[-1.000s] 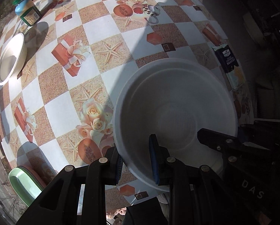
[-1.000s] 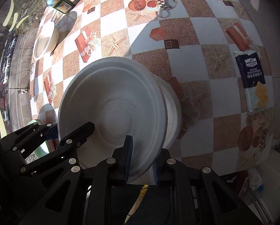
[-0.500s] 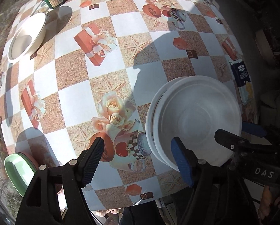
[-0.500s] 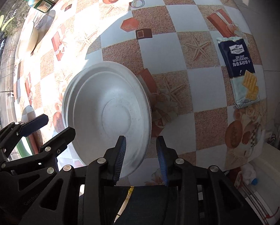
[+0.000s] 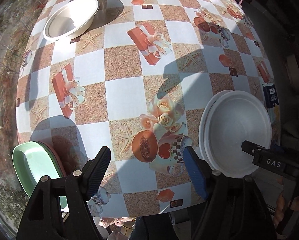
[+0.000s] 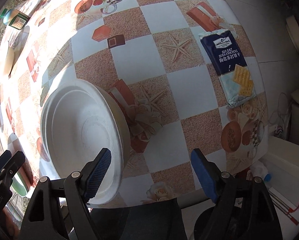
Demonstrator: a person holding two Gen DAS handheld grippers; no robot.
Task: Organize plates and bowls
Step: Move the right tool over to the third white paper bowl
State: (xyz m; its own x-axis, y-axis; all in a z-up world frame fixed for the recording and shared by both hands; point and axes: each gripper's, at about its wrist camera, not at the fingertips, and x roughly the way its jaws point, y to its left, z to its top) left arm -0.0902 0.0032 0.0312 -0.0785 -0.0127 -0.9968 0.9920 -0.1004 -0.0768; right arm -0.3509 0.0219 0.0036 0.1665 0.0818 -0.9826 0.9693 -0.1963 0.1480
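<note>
Below the left gripper (image 5: 146,172), jaws wide and empty, lies patterned tablecloth (image 5: 125,92); beside it, stacked white bowls (image 5: 235,132) sit under the right gripper (image 6: 151,172), opening, holding nothing; farther off, a cracker packet (image 6: 227,64) and lone bowl (image 5: 71,19)

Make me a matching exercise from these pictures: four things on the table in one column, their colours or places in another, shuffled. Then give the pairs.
Things:
1. stacked white bowls
2. lone cream bowl
3. green plate
4. cracker packet

Descriptions:
A. dark blue, near the table's right edge
B. far side, beside a green-lidded jar
C. near edge, on a pink plate
D. nested, by the right gripper's finger

Pairs: 1-D, 2-B, 3-C, 4-A
</note>
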